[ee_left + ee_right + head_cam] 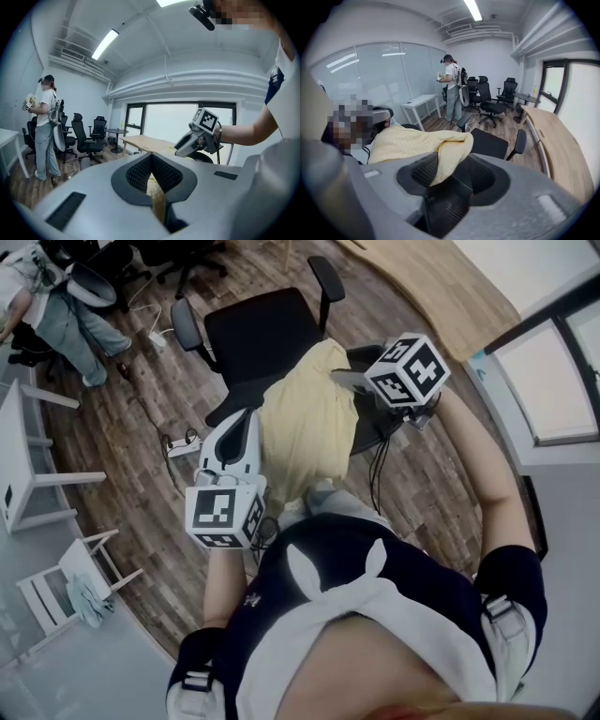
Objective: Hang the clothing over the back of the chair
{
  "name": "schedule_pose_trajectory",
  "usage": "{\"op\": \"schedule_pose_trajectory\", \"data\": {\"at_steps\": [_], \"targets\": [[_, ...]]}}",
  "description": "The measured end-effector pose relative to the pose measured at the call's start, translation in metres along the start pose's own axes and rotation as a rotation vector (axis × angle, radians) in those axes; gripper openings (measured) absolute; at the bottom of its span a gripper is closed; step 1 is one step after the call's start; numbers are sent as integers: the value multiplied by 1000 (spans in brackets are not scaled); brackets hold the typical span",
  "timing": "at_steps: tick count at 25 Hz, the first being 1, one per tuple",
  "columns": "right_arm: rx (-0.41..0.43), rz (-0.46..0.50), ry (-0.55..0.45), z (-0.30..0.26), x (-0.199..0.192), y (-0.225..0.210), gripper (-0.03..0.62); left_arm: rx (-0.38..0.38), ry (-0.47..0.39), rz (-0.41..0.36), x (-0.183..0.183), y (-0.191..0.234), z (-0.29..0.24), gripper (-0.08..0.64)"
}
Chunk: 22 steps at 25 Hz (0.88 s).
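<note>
Soft, matt yellow cloth for clothing (309,427); matt black fabric on chair (262,334); grainy wood-plank floor (112,442); smooth pale wood desk (450,287).

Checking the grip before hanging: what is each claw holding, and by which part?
Left claw pinches the yellow garment at its left edge; right claw is open, fabric loose between its jaws.

Office: black swivel chairs (490,104), long wooden desk (555,143), glass partition (379,75), ceiling strip lights (472,9).

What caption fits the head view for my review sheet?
Yellow garment draped over a black office chair, left hand-held gripper clamped on it, right hand-held gripper open.
</note>
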State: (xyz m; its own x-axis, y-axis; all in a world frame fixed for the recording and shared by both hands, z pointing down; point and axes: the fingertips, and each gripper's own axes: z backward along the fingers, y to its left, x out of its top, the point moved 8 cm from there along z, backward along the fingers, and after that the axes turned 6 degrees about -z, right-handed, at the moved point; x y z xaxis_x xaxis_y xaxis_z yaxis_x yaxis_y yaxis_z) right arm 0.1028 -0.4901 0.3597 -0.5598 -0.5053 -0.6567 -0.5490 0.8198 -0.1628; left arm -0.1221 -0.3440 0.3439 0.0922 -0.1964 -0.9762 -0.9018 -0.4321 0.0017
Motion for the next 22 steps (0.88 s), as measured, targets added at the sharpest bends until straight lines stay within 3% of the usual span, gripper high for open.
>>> {"op": "schedule_pose_trajectory", "data": {"at_steps": [3,8,17,19,22], "targets": [[-82,-16,-94,16,-3,4,198,-6,1,-4,1,-2,0,5],[-136,-81,-307,42,-6,26,195,-15,-2,-15,3,-6,0,5],[-364,90,-597,52,-17,93,183,-33,-35,-26,14,-18,8,5],[-381,90,-665,53,-19,108,89,-38,-43,-28,16,-22,10,5],[-384,84,-753,56,-23,129,38,-48,-59,-26,18,-30,12,5]]}}
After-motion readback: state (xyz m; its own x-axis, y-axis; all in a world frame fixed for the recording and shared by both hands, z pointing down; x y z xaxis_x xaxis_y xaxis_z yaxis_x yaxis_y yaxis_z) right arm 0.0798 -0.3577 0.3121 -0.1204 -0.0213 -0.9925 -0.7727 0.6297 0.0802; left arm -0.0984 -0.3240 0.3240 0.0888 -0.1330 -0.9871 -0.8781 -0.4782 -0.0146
